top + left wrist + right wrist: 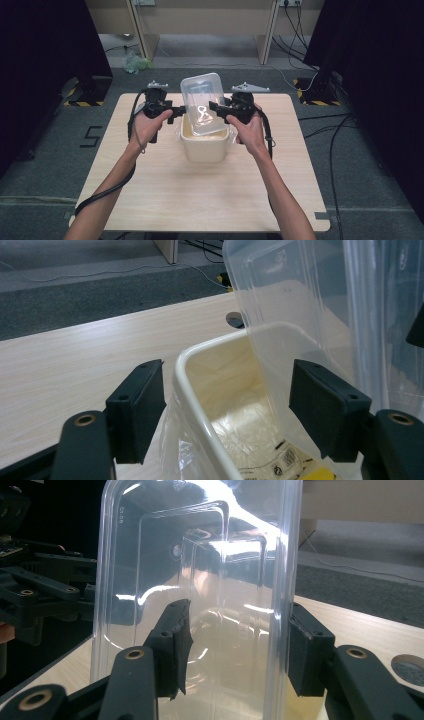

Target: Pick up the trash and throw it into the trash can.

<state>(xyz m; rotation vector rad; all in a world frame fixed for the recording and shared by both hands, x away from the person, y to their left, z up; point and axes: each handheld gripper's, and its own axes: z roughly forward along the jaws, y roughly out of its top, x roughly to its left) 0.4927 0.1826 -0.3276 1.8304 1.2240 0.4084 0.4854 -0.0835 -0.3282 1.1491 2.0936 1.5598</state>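
A cream plastic tub (202, 147) stands at the middle of the wooden table. A clear plastic container (202, 95) is tilted up over it, its lower end down in the tub. My right gripper (212, 109) is shut on that container's right edge; in the right gripper view the rim (287, 580) sits between the jaws of my right gripper (235, 645). My left gripper (176, 114) is open, its jaws straddling the tub's left wall (185, 380), one outside and one inside, in the left gripper view (227, 405). Crinkled clear film (250, 435) lies in the tub.
The table's bare top (200, 195) stretches toward the person. A round hole (234, 319) sits near the table's far edge. Cables (320, 125) run over the grey floor to the right. Dark curtains stand on both sides, with a desk frame (205, 30) behind.
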